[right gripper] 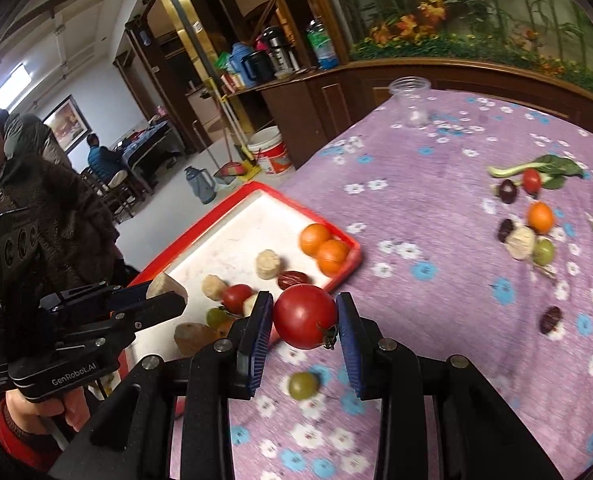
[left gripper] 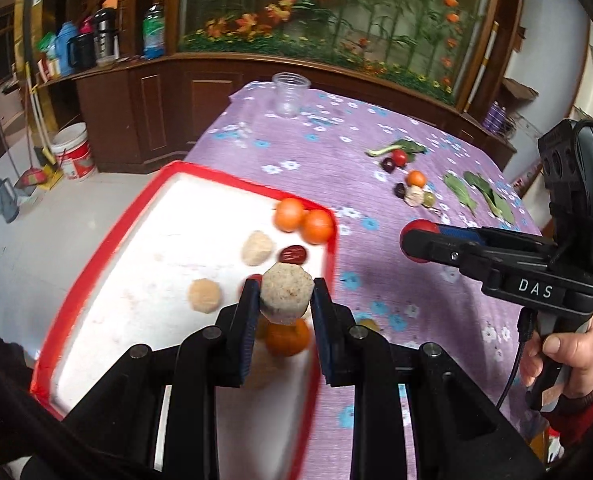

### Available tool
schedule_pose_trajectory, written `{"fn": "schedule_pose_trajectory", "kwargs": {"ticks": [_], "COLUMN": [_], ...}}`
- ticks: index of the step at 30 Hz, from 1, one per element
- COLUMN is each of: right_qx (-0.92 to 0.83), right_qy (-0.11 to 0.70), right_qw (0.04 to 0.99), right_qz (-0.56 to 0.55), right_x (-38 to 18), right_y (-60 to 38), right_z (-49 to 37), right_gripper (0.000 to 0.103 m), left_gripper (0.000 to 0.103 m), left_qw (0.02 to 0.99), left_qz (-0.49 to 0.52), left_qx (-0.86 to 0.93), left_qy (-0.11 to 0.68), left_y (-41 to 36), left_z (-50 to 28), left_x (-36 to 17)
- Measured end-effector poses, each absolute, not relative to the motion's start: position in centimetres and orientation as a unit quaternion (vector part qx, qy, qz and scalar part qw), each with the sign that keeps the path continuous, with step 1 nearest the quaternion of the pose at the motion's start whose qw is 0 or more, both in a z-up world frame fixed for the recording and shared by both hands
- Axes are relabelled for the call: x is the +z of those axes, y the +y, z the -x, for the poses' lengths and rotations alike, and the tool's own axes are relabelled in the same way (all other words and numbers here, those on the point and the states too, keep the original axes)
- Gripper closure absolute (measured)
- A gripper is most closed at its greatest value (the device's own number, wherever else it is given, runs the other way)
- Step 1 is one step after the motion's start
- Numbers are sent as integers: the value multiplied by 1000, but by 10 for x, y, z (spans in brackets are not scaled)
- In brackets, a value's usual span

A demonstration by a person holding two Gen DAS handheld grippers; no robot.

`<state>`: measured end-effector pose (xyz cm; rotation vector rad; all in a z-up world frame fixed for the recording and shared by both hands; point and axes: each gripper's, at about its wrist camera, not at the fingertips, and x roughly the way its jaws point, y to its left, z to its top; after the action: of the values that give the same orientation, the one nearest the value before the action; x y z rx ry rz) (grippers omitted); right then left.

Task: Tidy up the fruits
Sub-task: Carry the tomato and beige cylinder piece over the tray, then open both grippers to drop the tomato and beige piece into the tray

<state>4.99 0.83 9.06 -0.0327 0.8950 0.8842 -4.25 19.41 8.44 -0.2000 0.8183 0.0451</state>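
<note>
Two claws grip: left claw (left gripper: pixel 284 300) pinches a beige chunk (left gripper: pixel 285 294) above the tray (left gripper: pixel 252 190); right claw (right gripper: pixel 305 320) clamps a tomato (right gripper: pixel 304 316).

Both grippers are black frames with silver round screws and ribbed blue pads on the fingers (left gripper: pixel 246 332). The right gripper (left gripper: pixel 418 246) bears white "DAS" lettering, a green light and a black cable. The right hand (left gripper: pixel 564 356) shows bare skin above a red sleeve.
</note>
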Motion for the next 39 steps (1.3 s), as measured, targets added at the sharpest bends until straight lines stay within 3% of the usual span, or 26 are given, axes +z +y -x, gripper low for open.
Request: {"fn": "schedule_pose_trajectory", "kwargs": {"ticks": [22, 39], "right_qx": [441, 426], "right_qy": [452, 450], "right_qw": [773, 780], "right_qz": [50, 85], "right_x": [52, 29], "right_y": [126, 160], "right_z": [-94, -109], "right_gripper": [70, 70], "left_gripper": [80, 79], "left_qw": [893, 874], "left_qz": [124, 111], "left_qx": [80, 89], "left_qy": [426, 464], "left_y": [261, 258], "left_z": [39, 27], "left_x": [39, 20]}}
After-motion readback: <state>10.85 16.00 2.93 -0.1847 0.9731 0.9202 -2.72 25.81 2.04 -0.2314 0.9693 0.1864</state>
